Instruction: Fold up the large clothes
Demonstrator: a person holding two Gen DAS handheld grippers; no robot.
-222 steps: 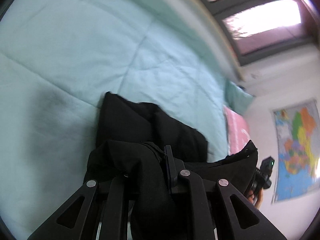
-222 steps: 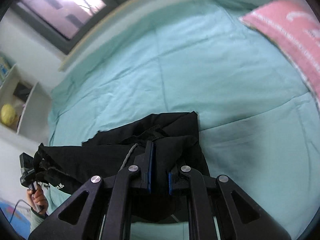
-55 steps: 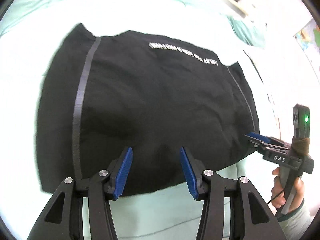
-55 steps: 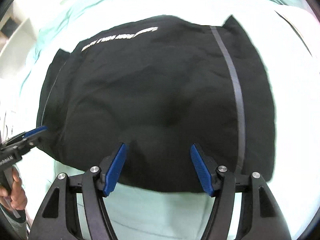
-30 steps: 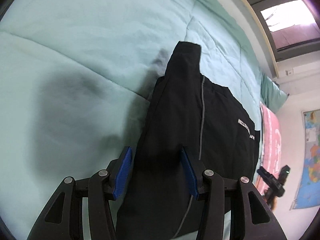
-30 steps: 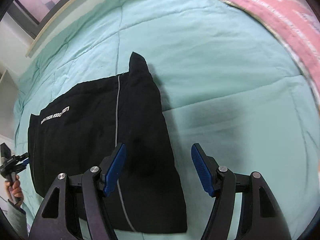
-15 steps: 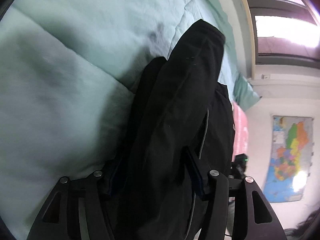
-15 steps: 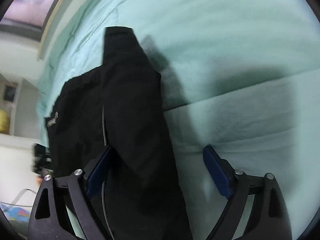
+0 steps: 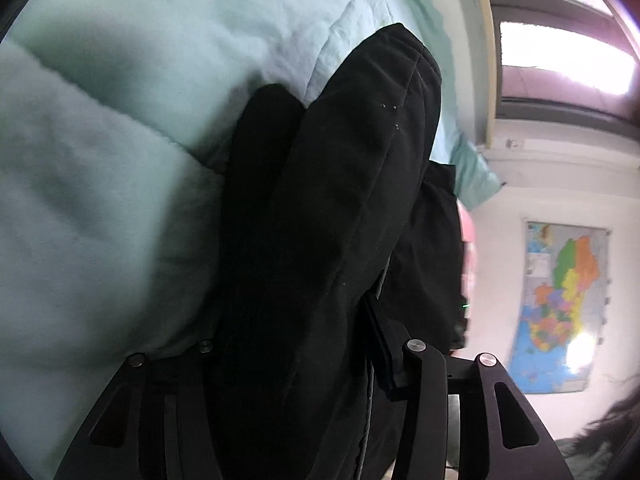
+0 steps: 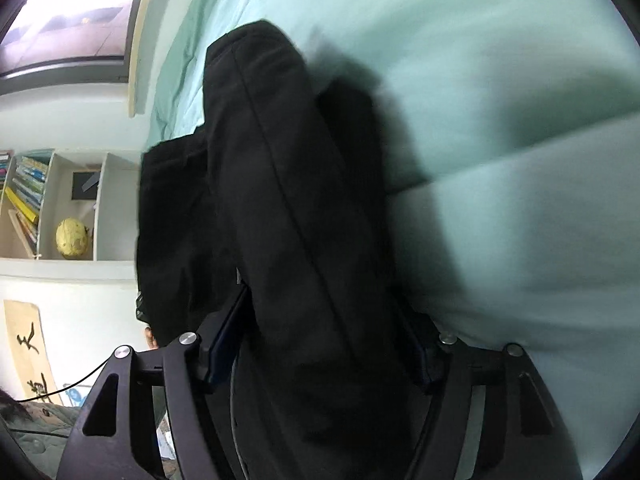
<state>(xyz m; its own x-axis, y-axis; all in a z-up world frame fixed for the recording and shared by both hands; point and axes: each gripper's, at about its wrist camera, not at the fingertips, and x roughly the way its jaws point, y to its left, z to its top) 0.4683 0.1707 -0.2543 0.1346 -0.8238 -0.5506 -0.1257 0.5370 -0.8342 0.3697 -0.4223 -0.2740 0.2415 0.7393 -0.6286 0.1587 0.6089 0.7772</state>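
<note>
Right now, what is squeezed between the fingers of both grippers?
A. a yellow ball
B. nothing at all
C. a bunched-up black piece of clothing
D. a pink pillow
C: thick folds of the black garment fill the gap of the left gripper, and in the right wrist view the same cloth sits between the pads of the right gripper, above the mint green quilt.

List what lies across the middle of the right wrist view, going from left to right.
Bookshelf with books → yellow globe → black garment bunched between the right gripper fingers → mint green quilt.
</note>
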